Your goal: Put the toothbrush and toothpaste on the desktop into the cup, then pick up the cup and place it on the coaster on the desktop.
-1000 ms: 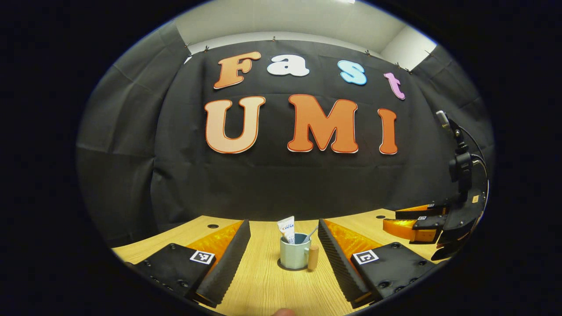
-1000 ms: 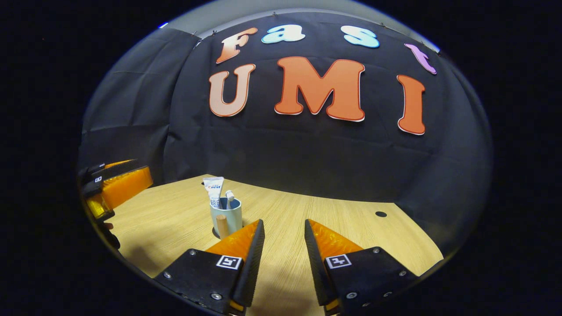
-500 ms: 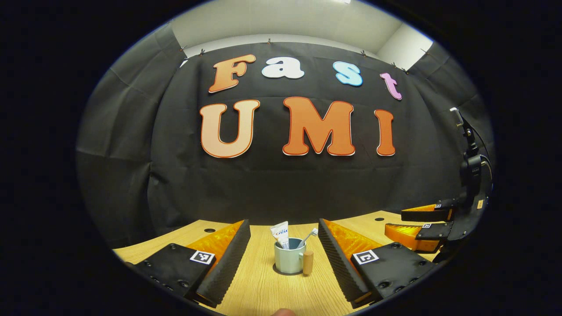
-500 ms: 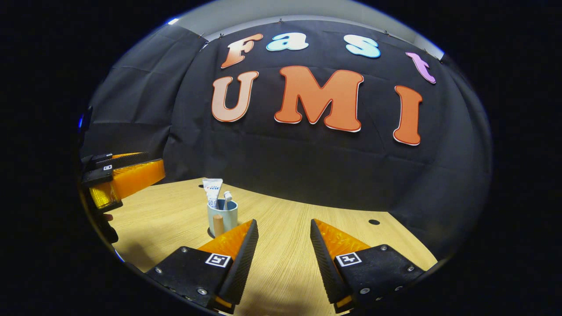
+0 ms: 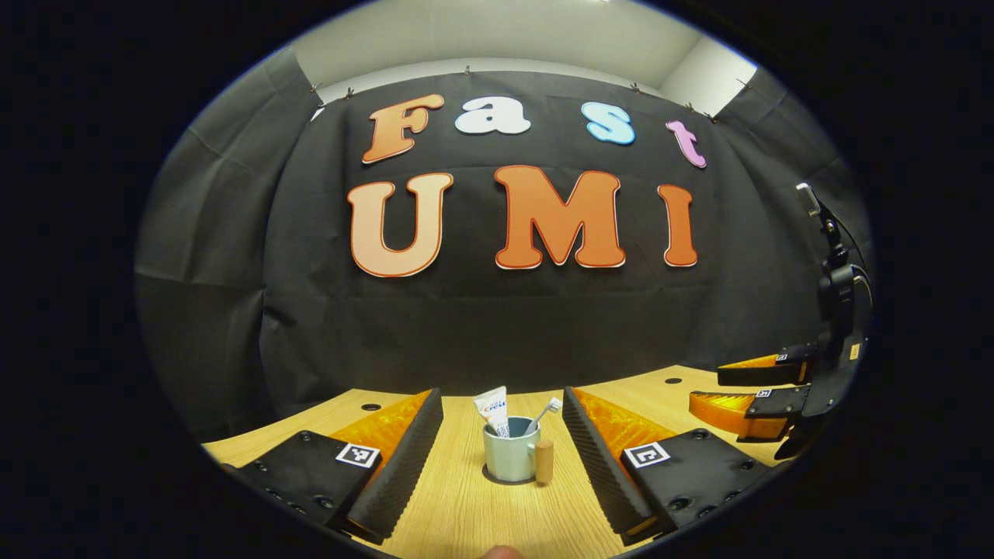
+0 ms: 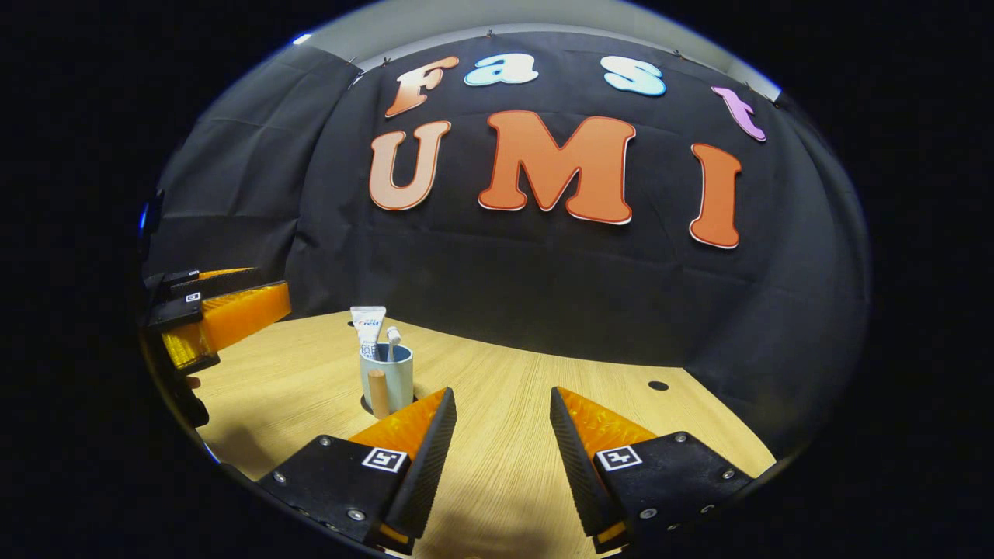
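A pale blue-grey cup [image 5: 508,458] with a wooden handle [image 5: 544,462] stands upright on a dark round coaster [image 5: 497,479] on the wooden desktop. A toothpaste tube [image 5: 494,408] and a toothbrush [image 5: 546,412] stick up out of it. My left gripper [image 5: 503,458] is open, well back from the cup, which shows between its fingers. In the right gripper view the same cup [image 6: 389,377] stands left of my right gripper [image 6: 503,446], which is open and holds nothing. The toothpaste tube [image 6: 366,326] and the toothbrush [image 6: 393,338] rise from it there too.
The wooden desktop [image 6: 505,404] has small round holes near its back edge [image 6: 658,385]. The black cloth wall stands close behind. The right gripper [image 5: 757,388] hangs at the far right of the left gripper view; the left gripper [image 6: 206,318] at the far left of the right gripper view.
Both grippers have drawn back a little from the cup, which now looks slightly smaller and farther. The cup with toothpaste and toothbrush has stayed put. Both grippers remain open.
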Tool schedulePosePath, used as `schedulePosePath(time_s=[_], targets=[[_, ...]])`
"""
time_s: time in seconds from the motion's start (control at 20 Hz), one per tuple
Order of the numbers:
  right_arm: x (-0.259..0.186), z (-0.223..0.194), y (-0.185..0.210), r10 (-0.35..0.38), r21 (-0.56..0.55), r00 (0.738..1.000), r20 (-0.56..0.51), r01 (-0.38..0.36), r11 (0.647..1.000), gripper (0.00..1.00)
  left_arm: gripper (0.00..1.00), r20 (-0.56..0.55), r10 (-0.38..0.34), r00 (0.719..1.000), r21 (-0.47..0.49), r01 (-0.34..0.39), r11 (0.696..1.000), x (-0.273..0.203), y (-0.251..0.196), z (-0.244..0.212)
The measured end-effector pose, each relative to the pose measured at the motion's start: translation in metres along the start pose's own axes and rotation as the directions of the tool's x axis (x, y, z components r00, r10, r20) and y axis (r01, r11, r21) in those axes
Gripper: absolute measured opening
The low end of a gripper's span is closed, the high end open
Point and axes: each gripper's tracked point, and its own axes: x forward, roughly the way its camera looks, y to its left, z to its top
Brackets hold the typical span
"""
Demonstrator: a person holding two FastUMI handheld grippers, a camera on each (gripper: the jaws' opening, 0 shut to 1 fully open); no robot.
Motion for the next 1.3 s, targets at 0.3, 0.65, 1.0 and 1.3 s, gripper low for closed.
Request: schedulePosePath(time_s=[0.3,0.65,1.0,1.3], targets=[[-0.001,-0.008,-0.006,-0.018,-0.010,1.000,-0.004,0.018,1.000,0.74,0.99,-0.002,0.017,1.000,0.005,-0.017,1.000,0.003,0.003,-0.005],[-0.002,-0.011,-0.010,-0.025,0.000,1.000,-0.005,0.025,1.000,0.74,0.99,-0.009,0.025,1.000,0.005,-0.025,1.000,0.002,0.004,-0.007],[-0.002,-0.009,-0.007,-0.020,0.001,1.000,-0.004,0.020,1.000,0.74,1.00,-0.004,0.032,0.999,0.006,-0.032,0.999,0.001,0.006,-0.006],[-0.002,-0.007,-0.010,-0.027,0.020,1.000,-0.002,0.027,0.999,0.74,0.99,0.000,0.037,0.999,-0.002,-0.037,0.999,0.001,0.009,-0.005]])
